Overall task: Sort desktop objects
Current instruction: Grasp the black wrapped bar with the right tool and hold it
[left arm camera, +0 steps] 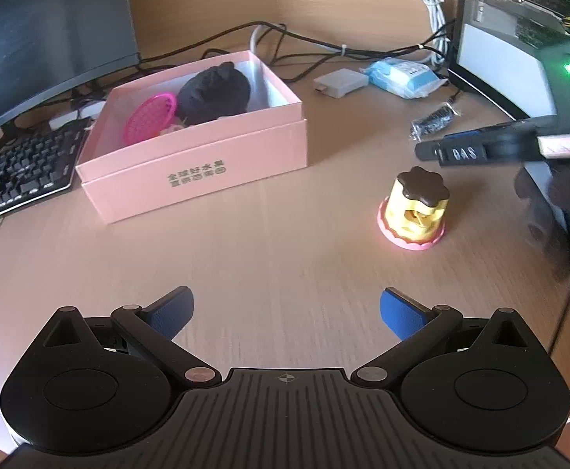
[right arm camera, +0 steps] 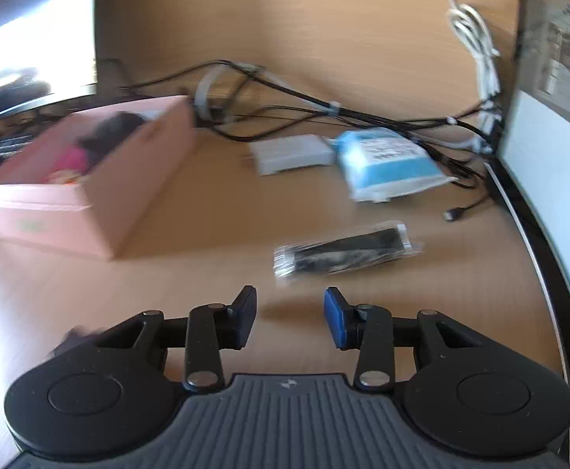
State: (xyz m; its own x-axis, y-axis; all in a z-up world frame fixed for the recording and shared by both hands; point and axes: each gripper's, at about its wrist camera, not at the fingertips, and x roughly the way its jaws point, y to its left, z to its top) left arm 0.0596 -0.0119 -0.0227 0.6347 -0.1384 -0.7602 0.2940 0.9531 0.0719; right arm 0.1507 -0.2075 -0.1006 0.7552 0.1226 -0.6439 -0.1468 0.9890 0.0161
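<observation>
An open pink box (left arm camera: 206,156) sits at centre left in the left wrist view, holding a black lumpy object (left arm camera: 214,92) and a pink round disc (left arm camera: 150,117). A yellow toy (left arm camera: 413,211) with a brown lid and pink base stands upright on the desk to the right. My left gripper (left arm camera: 286,312) is open over bare desk, well short of both. Seen side-on, my right gripper (left arm camera: 433,151) hovers above and behind the toy. In its own blurred view, the right gripper (right arm camera: 290,312) stands partly open with nothing between its fingers, just short of a black packet in clear wrap (right arm camera: 343,252).
A blue tissue pack (right arm camera: 386,164) and a grey adapter (right arm camera: 292,152) lie behind the packet among black and white cables (right arm camera: 324,109). A keyboard (left arm camera: 19,172) and monitor (left arm camera: 42,31) stand at the left. A computer case (left arm camera: 519,39) is on the right.
</observation>
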